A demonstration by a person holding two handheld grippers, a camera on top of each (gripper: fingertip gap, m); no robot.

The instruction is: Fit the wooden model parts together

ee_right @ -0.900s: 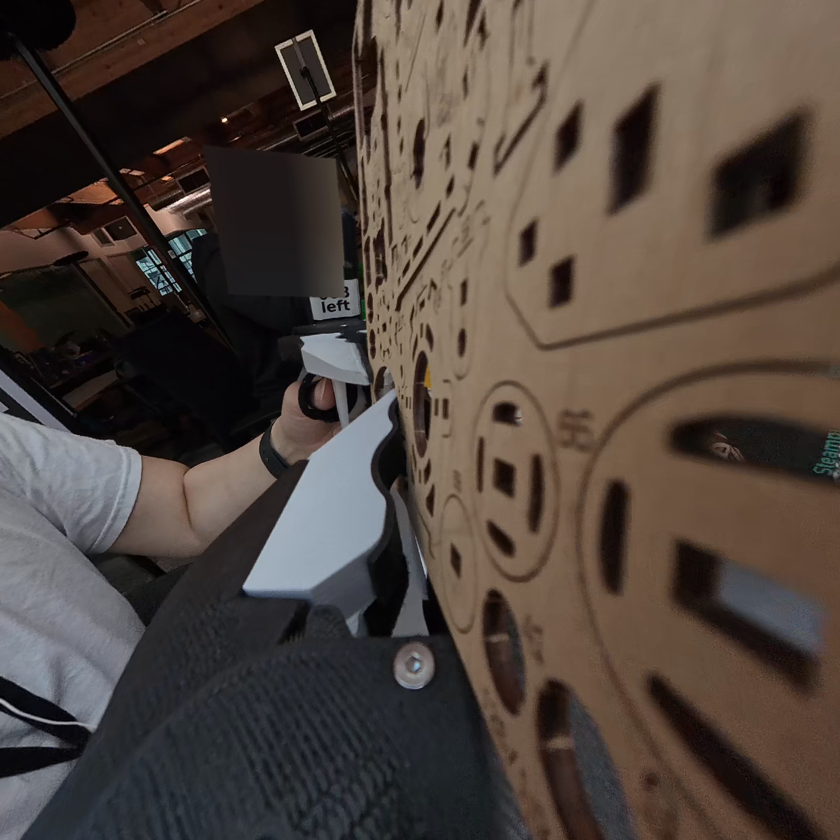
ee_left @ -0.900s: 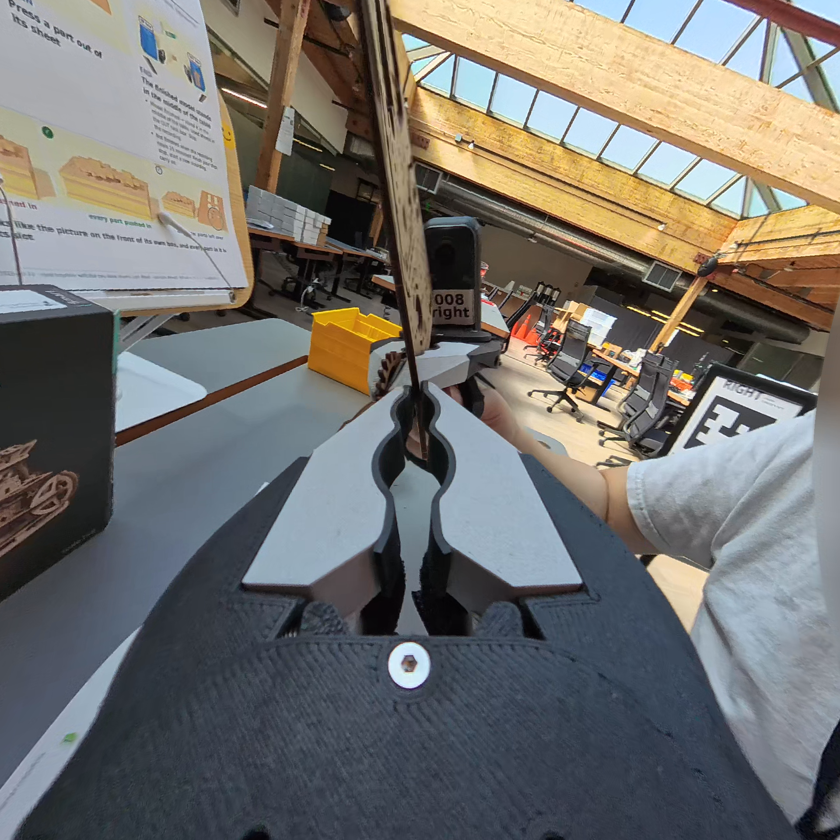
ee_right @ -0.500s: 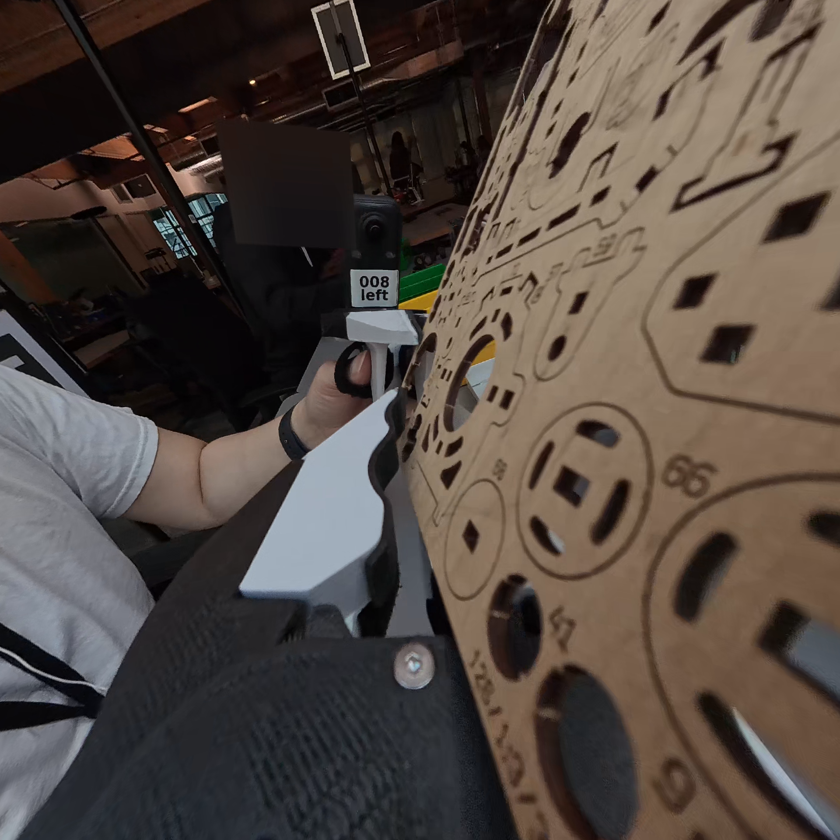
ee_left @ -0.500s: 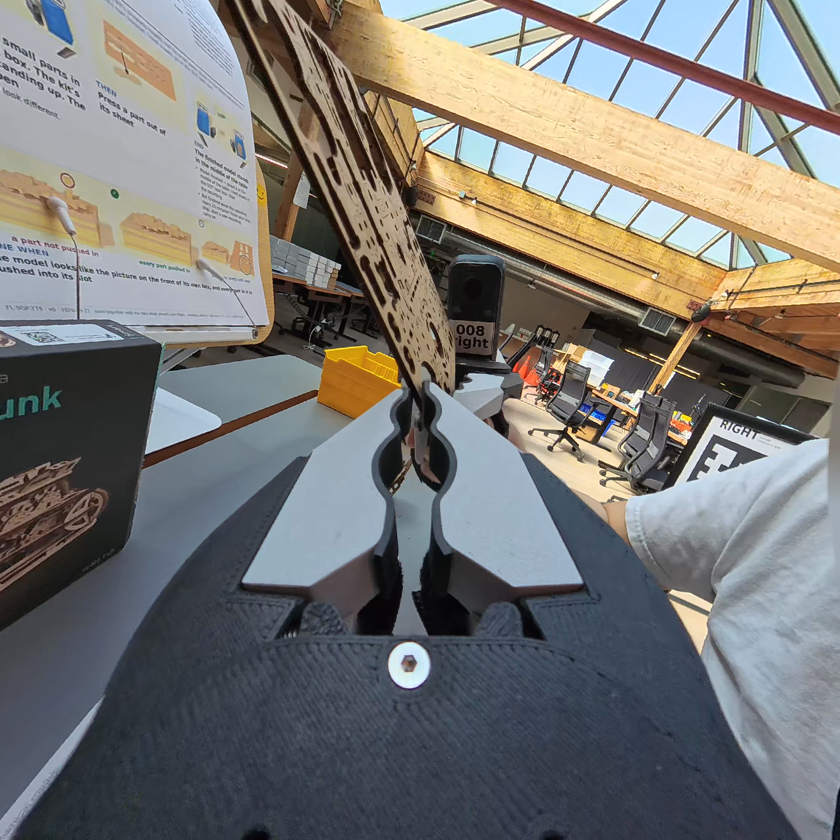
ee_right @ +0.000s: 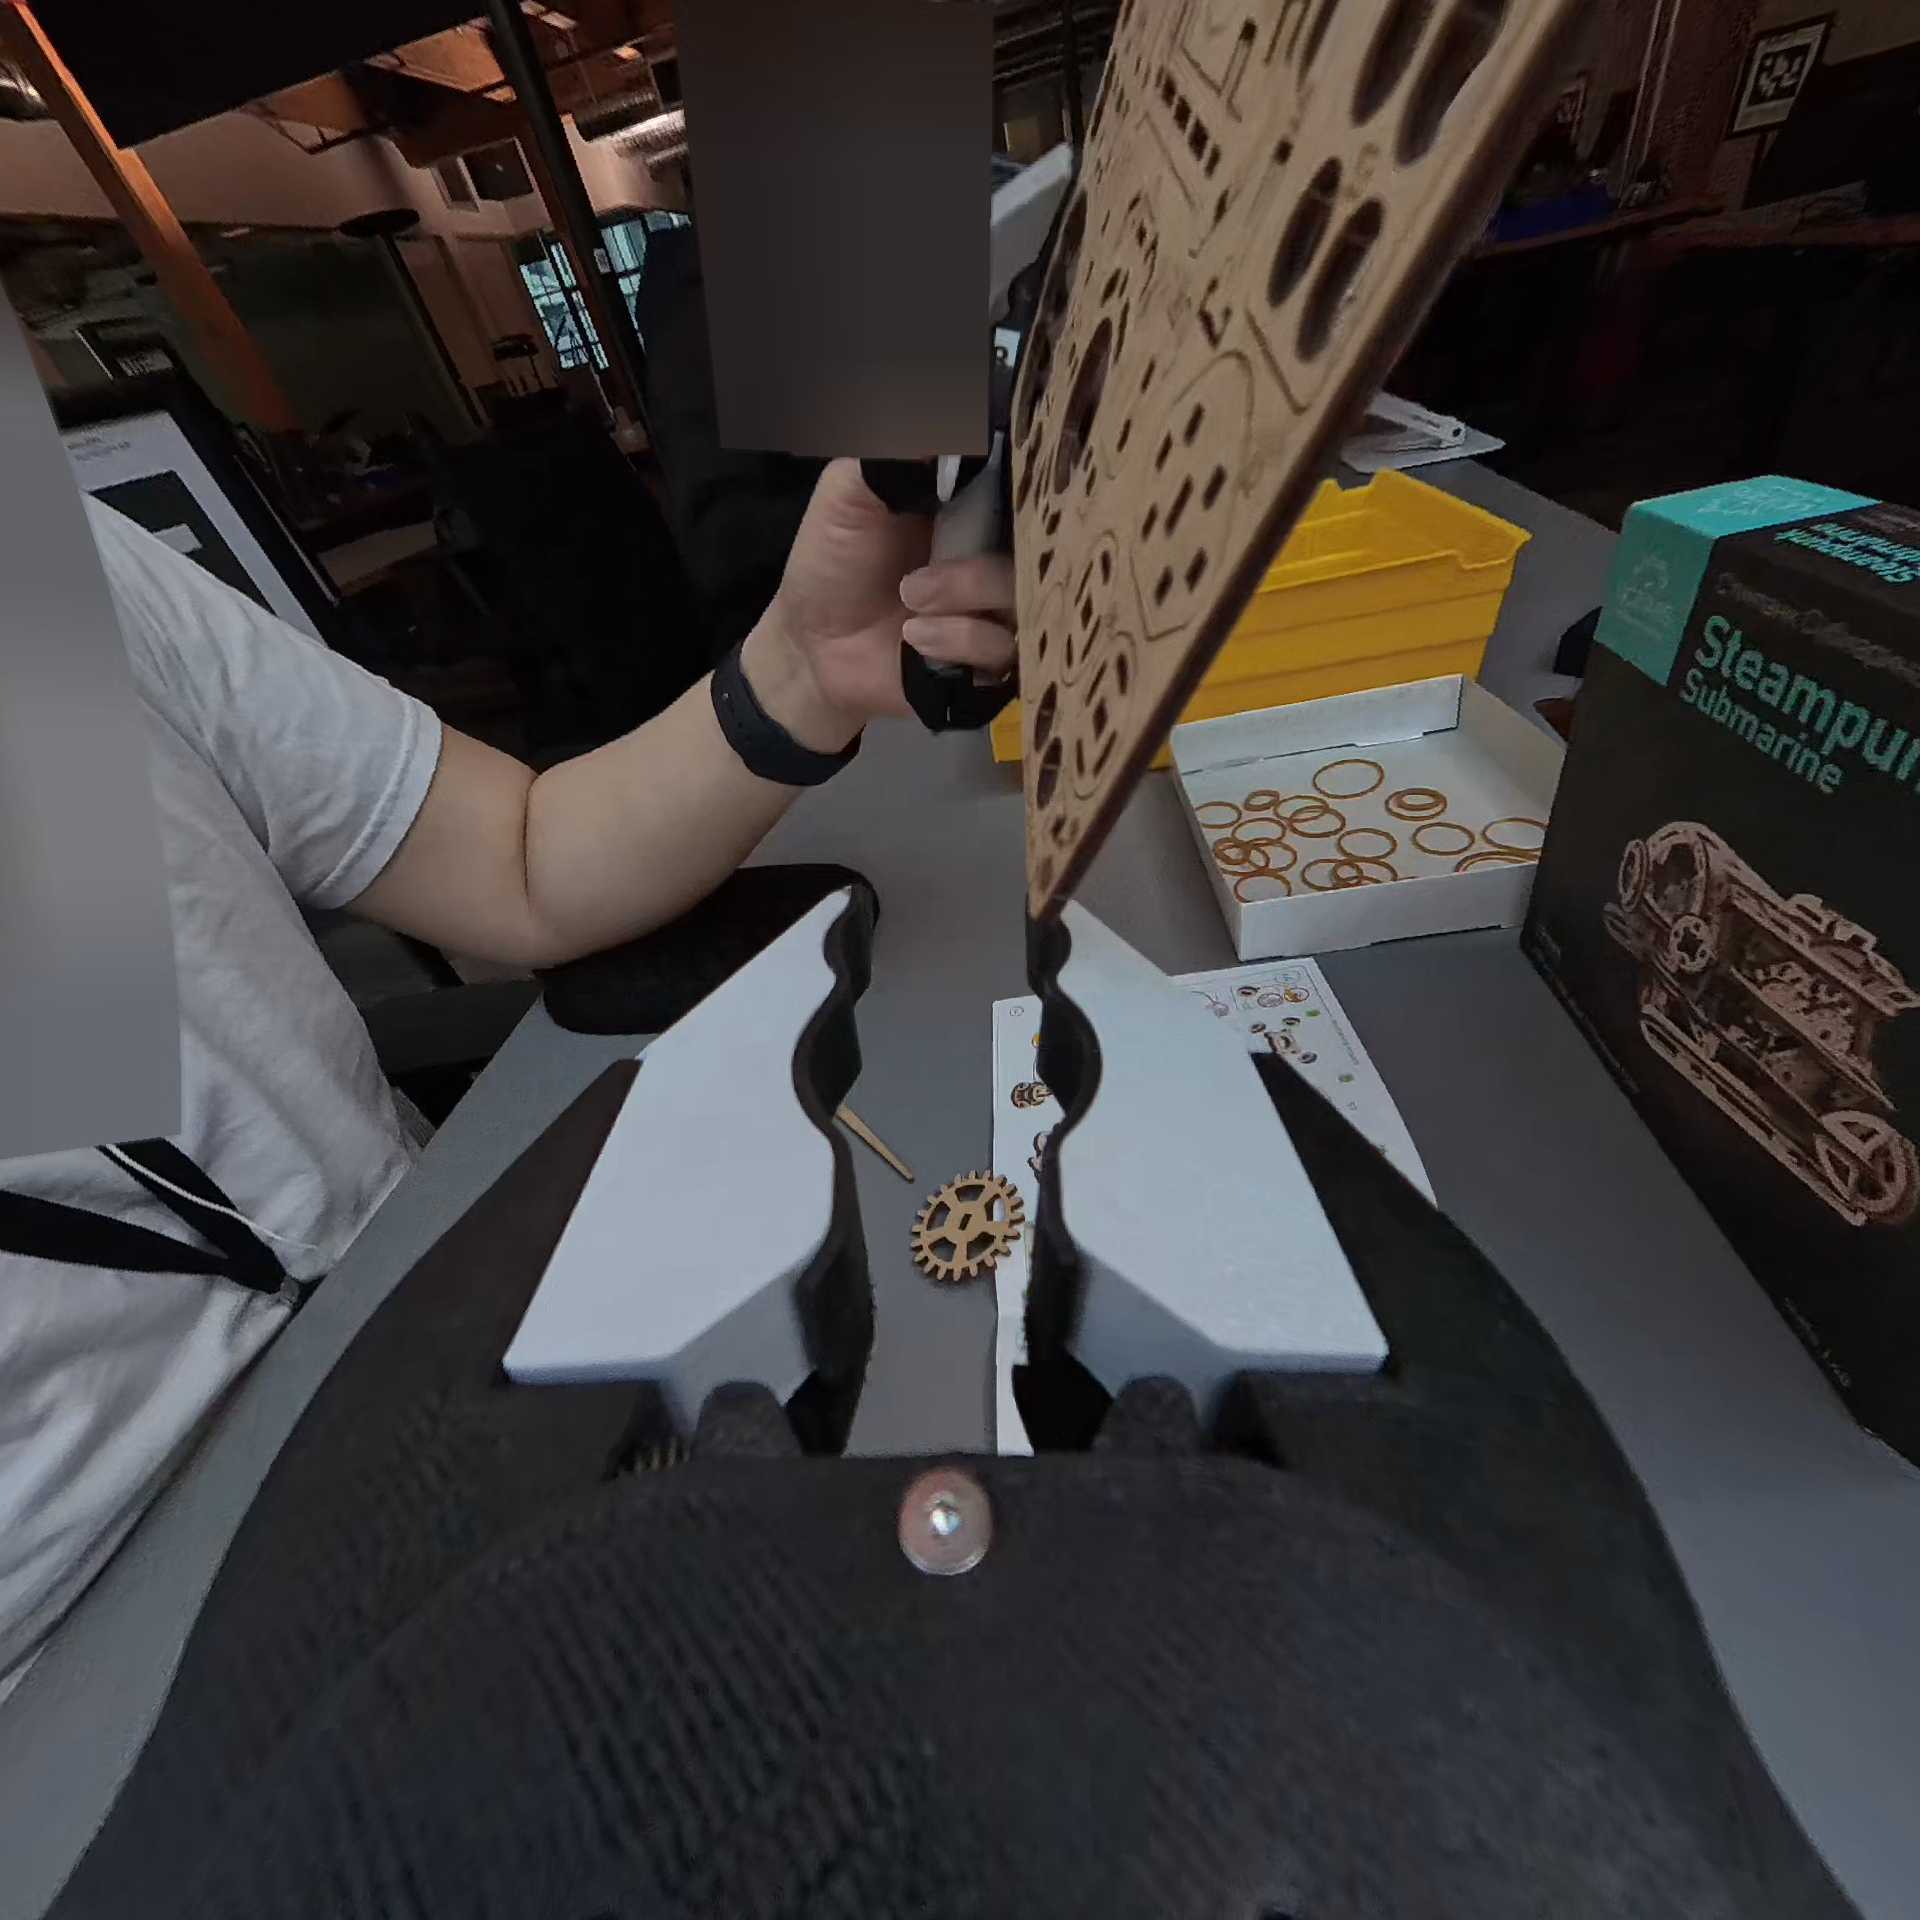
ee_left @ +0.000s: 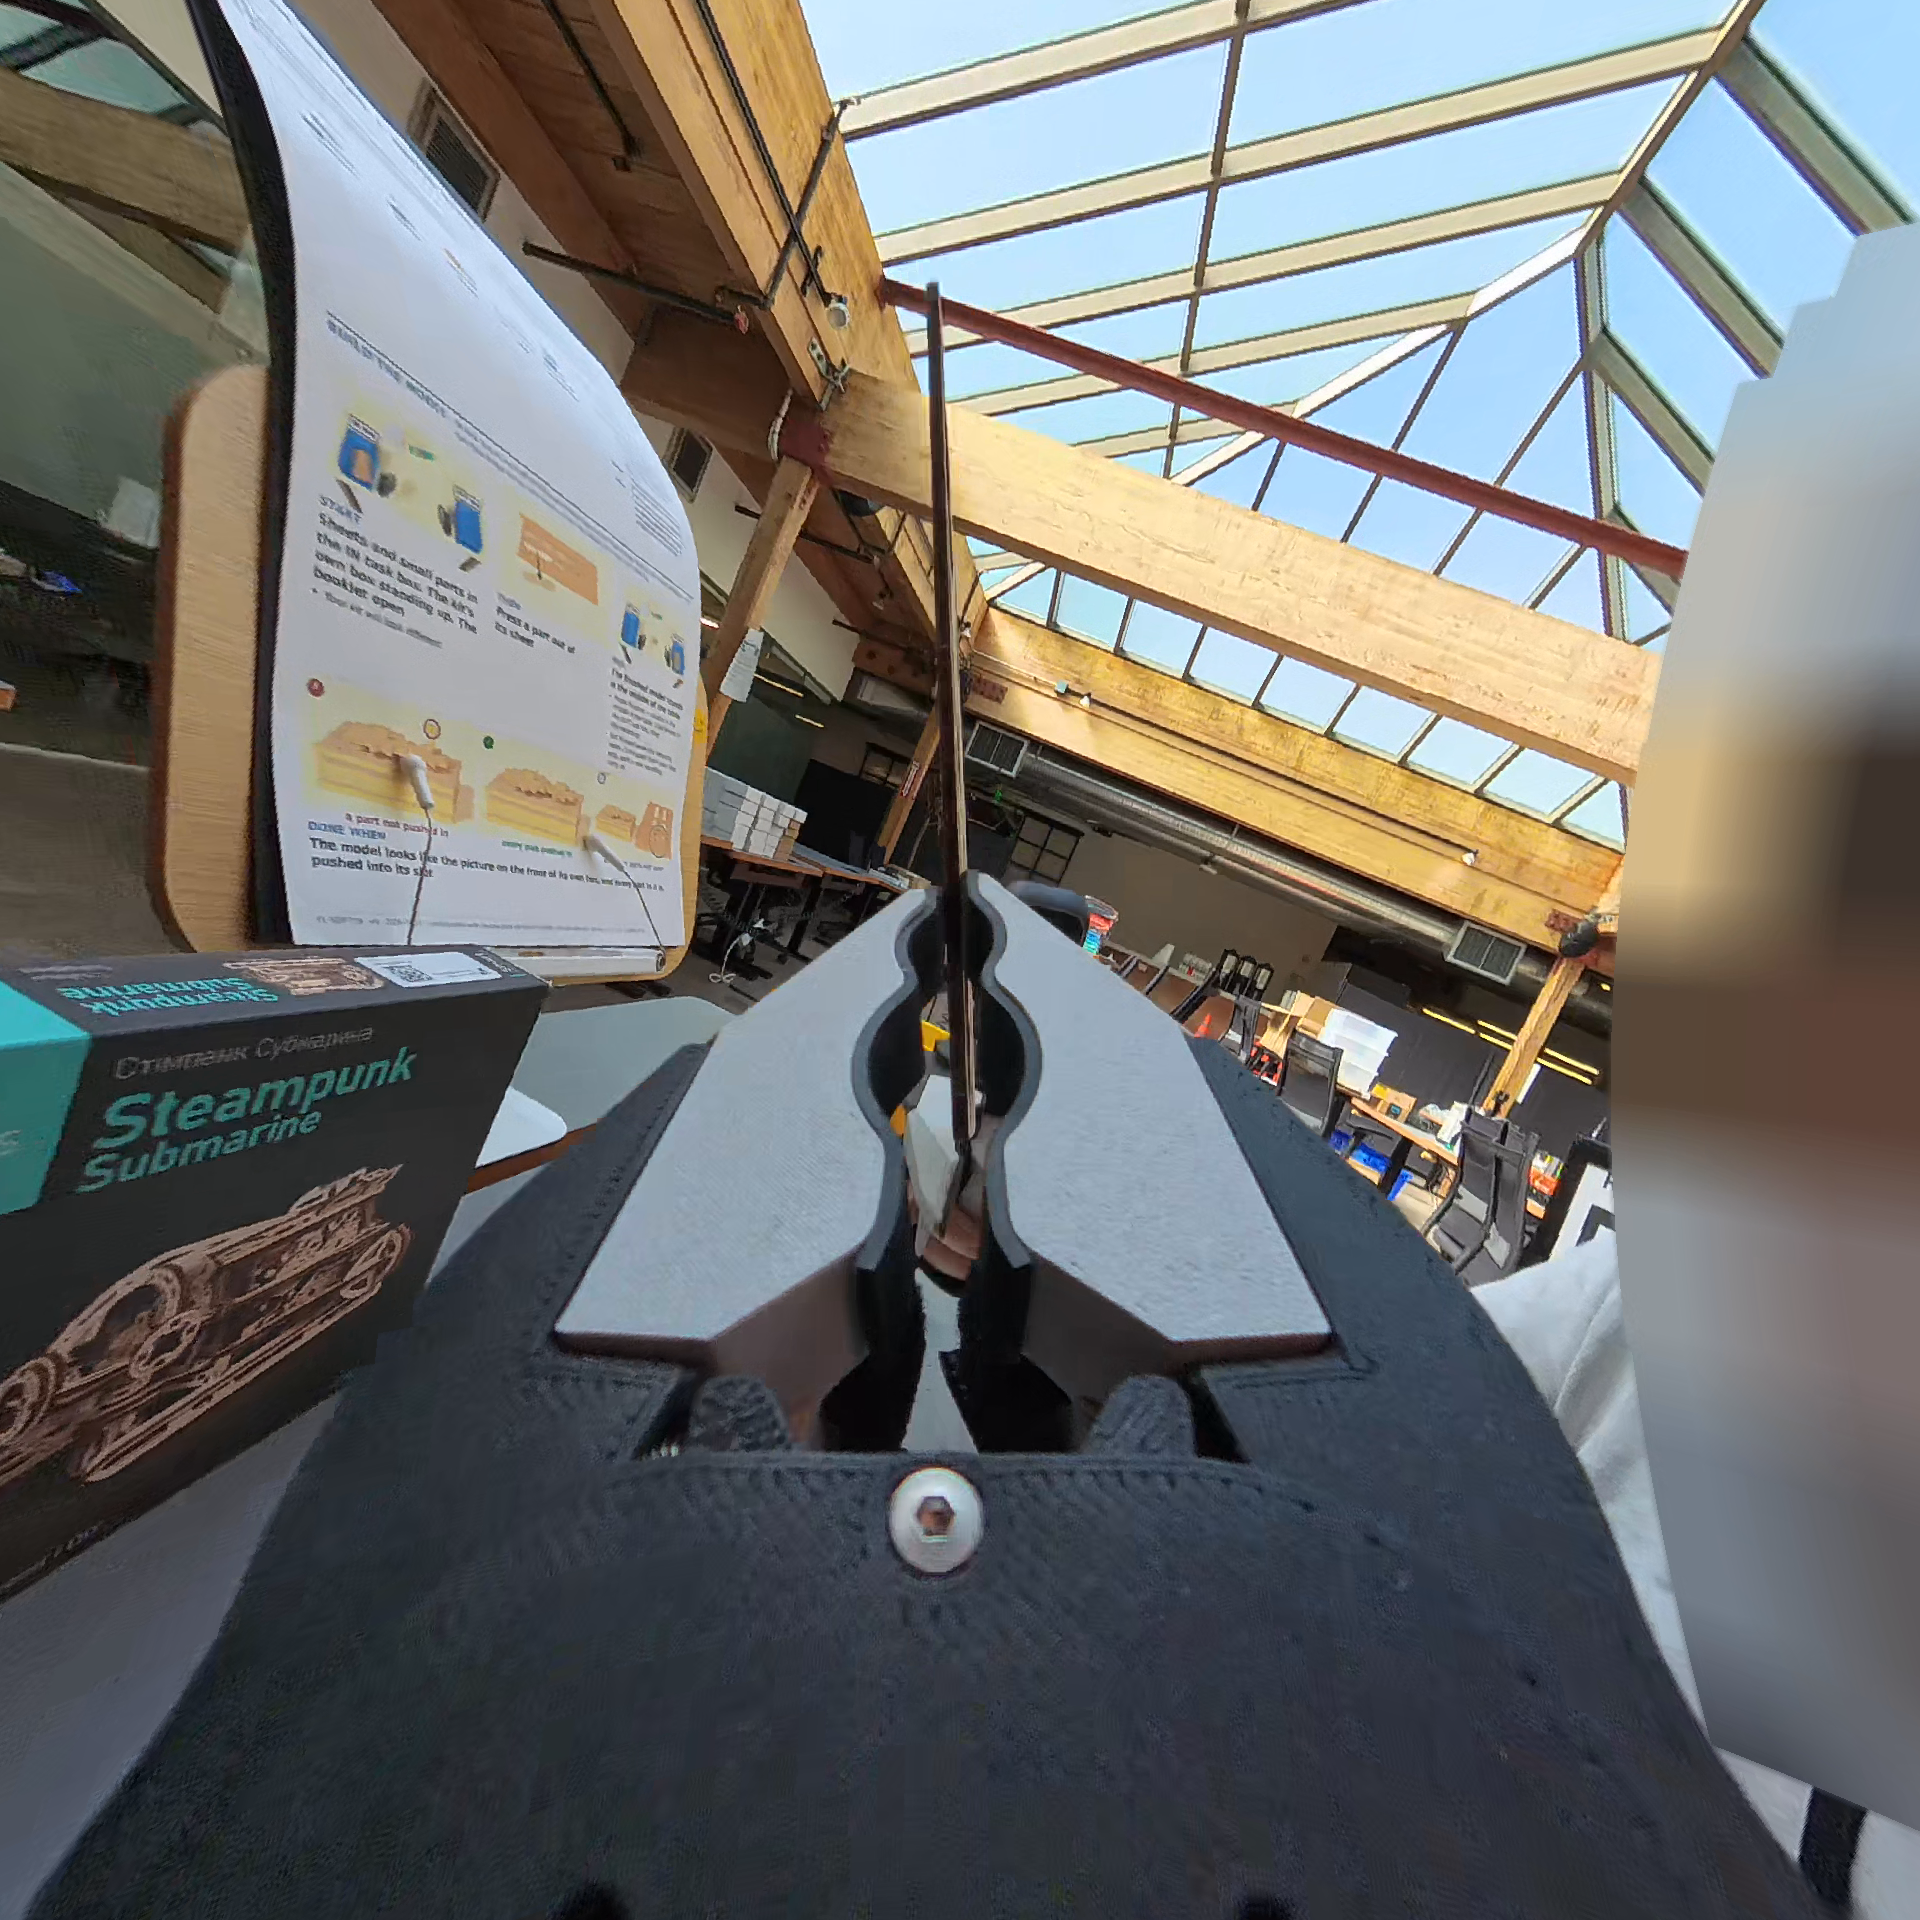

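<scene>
My left gripper [ee_left: 958, 920] is shut on a laser-cut wooden parts sheet [ee_left: 948, 623], seen edge-on as a thin dark line standing upright. In the right wrist view the sheet [ee_right: 1195, 416] hangs tilted over the table, and its lower corner sits at my right gripper's right fingertip [ee_right: 1049, 935]; I cannot tell if they touch. My right gripper [ee_right: 951, 914] is open and empty. A small wooden gear [ee_right: 966, 1226] and a thin wooden stick [ee_right: 875, 1143] lie on the grey table [ee_right: 1507, 1299] below its jaws. The hand [ee_right: 873, 603] holding the left gripper shows behind the sheet.
An instruction booklet [ee_right: 1247, 1039] lies under the right finger. A white tray [ee_right: 1455, 717] of rubber bands and a yellow bin [ee_right: 1382, 592] stand beyond it. The dark kit box [ee_right: 1745, 935] stands at right, also in the left wrist view [ee_left: 208, 1195]. An instruction board [ee_left: 468, 582] stands behind. There is about 15 cm between the tips of the two grippers. To the small wooden gear [ee_right: 966, 1226]: right tips about 15 cm, left tips about 30 cm.
My right gripper has drawn back from the sheet and now stands open over the table, where the gear lies. My left gripper has turned the sheet upright and edge-on.
</scene>
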